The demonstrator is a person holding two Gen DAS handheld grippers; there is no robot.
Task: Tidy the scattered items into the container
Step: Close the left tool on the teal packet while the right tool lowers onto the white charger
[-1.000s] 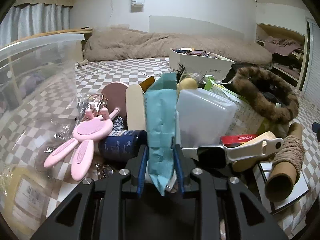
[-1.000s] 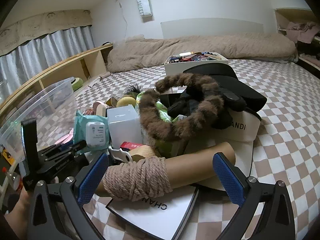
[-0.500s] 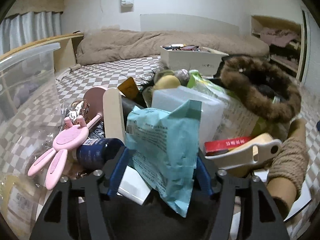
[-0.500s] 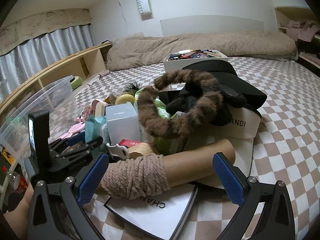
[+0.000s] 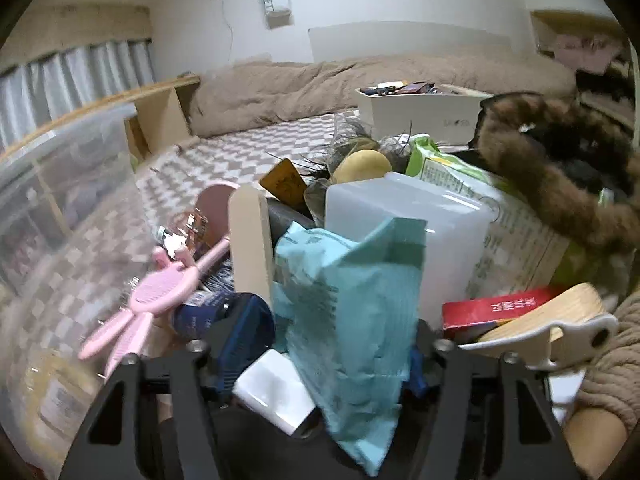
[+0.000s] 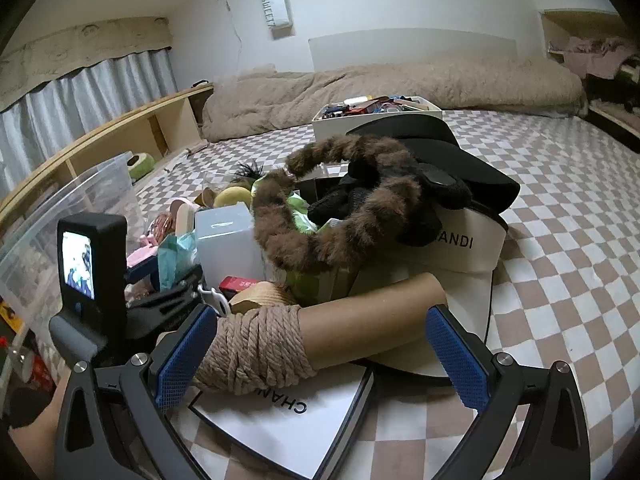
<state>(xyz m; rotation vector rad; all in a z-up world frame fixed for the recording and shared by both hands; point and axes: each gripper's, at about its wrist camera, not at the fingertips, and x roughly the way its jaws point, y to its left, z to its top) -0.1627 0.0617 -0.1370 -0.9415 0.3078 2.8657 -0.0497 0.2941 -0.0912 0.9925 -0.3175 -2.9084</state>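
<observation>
Teal wipes pack (image 5: 352, 312) was clamped between the blue pads of my left gripper (image 5: 320, 364), crumpled and tilted, white flip lid (image 5: 276, 394) low at the left pad. It sat in front of the white translucent box (image 5: 408, 240), which I'll use as the landmark.

Only the left wrist view showed: the pink bunny comb (image 5: 152, 300) left of the box, the navy bottle (image 5: 224, 314) beside that, the red packet (image 5: 500, 308) and the wooden piece with the white strap (image 5: 560, 328) right of the box. The clear container (image 5: 60, 184) was far left of the box, wall blurred.

Only the right wrist view showed: my right gripper (image 6: 320, 356) spread wide, holding nothing, pads either side of the rope-wound cardboard tube (image 6: 320, 332), which lay on the white CHANEL box (image 6: 288, 420) in front of the landmark box (image 6: 228, 240). The fur ring (image 6: 336, 216) and black hat (image 6: 440, 160) were right of the box. This view also caught the left gripper (image 6: 176, 280) with the teal pack (image 6: 176, 256) just left of the box.

Versus a second ago: the pack had gone from upright and edge-on to broadside and tilted, and the smartwatch face had dropped out of the left view. The right gripper had stayed wide around the tube.
</observation>
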